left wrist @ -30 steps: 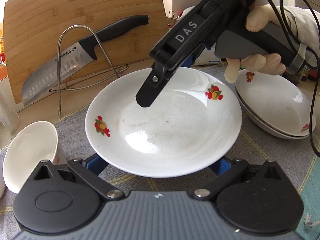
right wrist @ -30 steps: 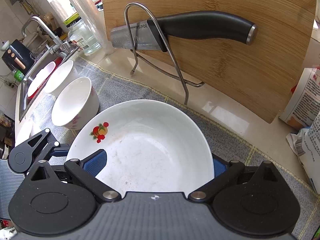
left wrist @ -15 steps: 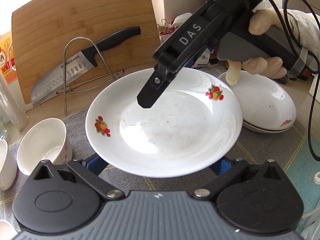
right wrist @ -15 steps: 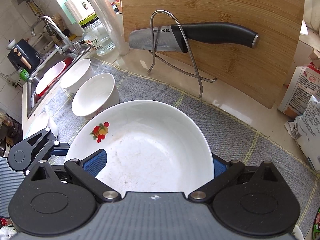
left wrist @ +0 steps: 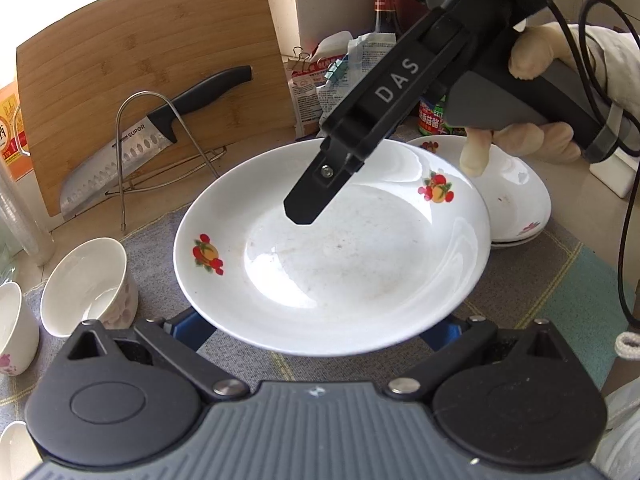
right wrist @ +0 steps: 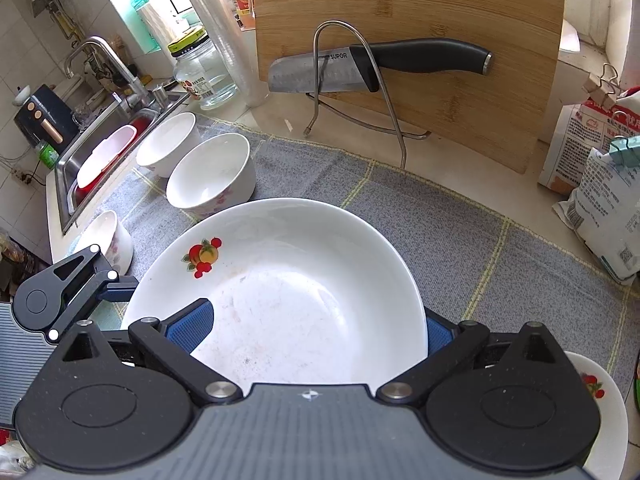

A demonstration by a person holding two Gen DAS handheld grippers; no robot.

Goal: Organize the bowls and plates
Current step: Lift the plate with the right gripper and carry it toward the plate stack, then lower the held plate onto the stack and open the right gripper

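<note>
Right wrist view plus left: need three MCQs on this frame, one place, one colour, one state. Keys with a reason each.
1. Where is the knife?
A. In the sink
B. Resting in the wire rack against the bamboo cutting board
C. Lying on a plate

2. What colour are the pads of the right gripper?
A. Blue
B. Red
C. White

3. What state is the inside of the fruit-print plate in?
A. Spotless
B. Filled with food
C. Faintly smeared and speckled

Answers:
1 B: the blade passes through the wire loop, with the board standing behind it.
2 A: blue ribbed pads show on either side of the plate in the right wrist view.
3 C: brownish streaks and dark specks show on the glaze in both views.
</note>
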